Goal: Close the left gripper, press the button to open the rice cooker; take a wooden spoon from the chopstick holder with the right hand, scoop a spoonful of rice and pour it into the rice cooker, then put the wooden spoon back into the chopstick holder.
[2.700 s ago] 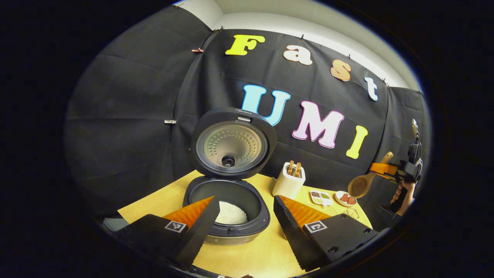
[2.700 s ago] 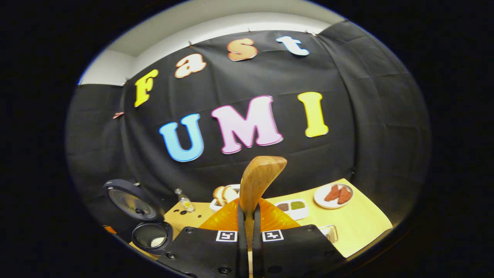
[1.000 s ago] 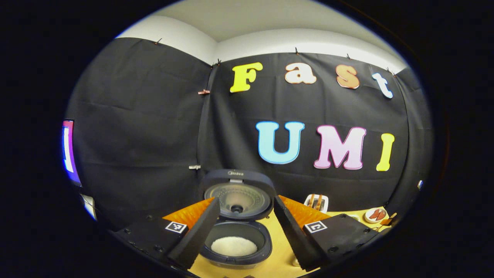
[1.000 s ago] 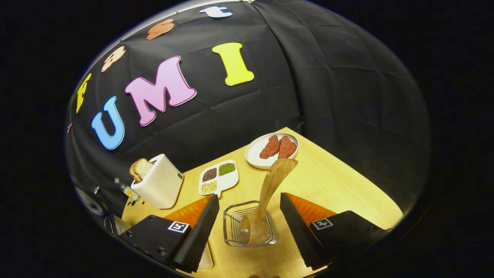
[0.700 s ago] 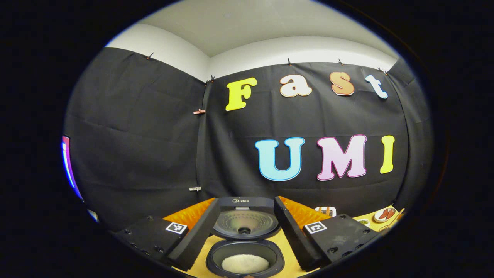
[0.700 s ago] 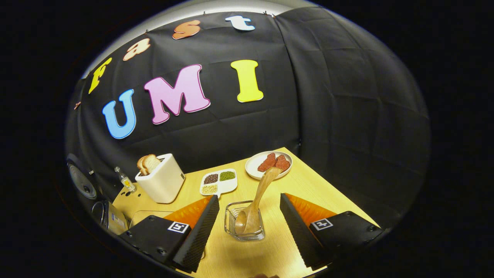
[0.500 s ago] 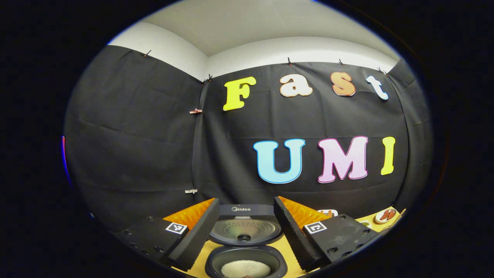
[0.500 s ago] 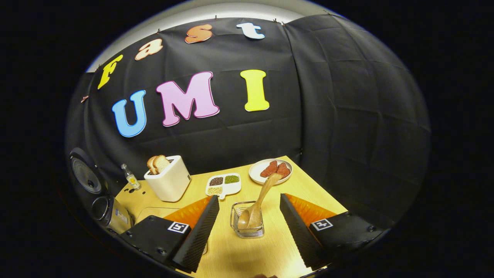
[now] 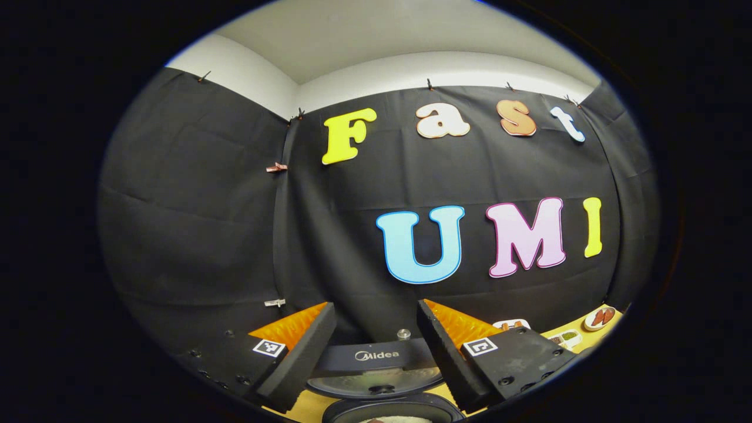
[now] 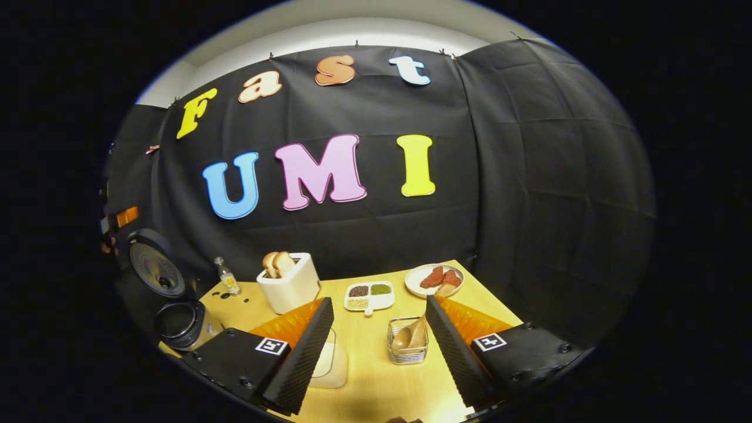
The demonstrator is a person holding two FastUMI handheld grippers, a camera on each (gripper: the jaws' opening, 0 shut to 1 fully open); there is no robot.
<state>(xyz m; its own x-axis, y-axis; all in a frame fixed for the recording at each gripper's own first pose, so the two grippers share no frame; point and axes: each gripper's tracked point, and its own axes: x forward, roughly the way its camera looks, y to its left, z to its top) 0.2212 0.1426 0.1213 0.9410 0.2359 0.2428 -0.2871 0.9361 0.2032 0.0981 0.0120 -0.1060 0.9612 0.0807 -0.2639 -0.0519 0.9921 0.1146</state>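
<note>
In the left gripper view, the rice cooker [image 9: 382, 376] is seen with its lid raised, framed between the spread, empty fingers of the left gripper [image 9: 376, 352]; the opening step is judged done.

In the right gripper view, the wooden spoon [image 10: 418, 329] is seen standing in the chopstick holder [image 10: 408, 342], far right of the rice cooker; the right gripper [image 10: 379, 352] is held wide apart, gripping nothing. The task is judged essentially complete.

I held both apart — left gripper [image 9: 374, 346] jaws spread wide, right gripper [image 10: 379, 346] likewise, gripping nothing
</note>
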